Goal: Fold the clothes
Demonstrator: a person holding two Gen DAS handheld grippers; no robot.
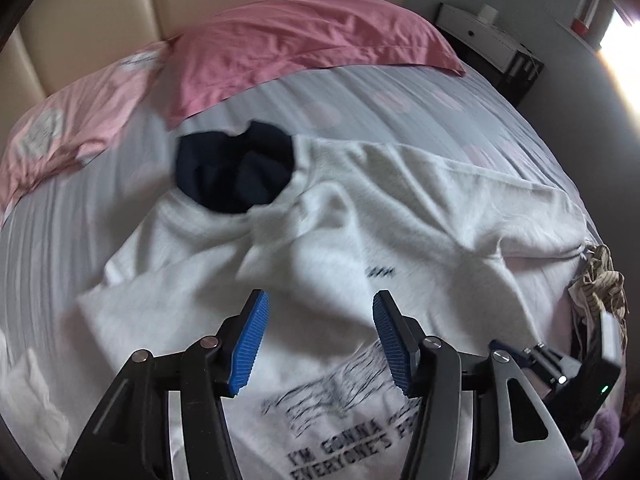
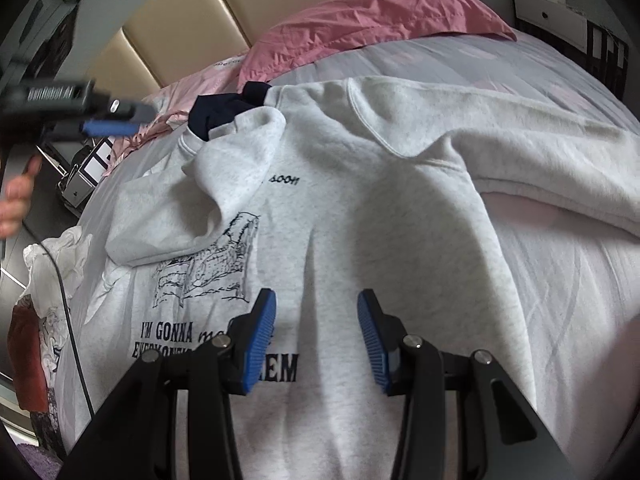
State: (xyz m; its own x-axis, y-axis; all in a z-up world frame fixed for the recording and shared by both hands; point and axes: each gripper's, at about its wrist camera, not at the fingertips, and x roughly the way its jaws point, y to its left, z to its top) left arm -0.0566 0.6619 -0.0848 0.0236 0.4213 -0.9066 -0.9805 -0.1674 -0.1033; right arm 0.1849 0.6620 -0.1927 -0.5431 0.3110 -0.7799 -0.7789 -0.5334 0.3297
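Both grippers over the sweatshirt, nothing gripped.

Left gripper (image 1: 320, 340) stood with jaws parted, nothing between the pads; right gripper (image 2: 316, 340) likewise part-open and empty, above the sweatshirt's (image 2: 360, 208) chest. Sweatshirt lay front-up on the bed (image 2: 560, 288), one sleeve (image 2: 224, 184) folded across its print, the other stretched toward the bed's edge. Dark garment (image 1: 236, 172) lay at its collar; pink pillow (image 1: 304, 44) lay beyond the collar.

The room was lit by soft daylight, with a bright white glare at the window (image 1: 618, 60) on the right. The sweatshirt (image 1: 360, 216) looked smeared and blurry in the left view. Both pictures bent round, with dark corners.
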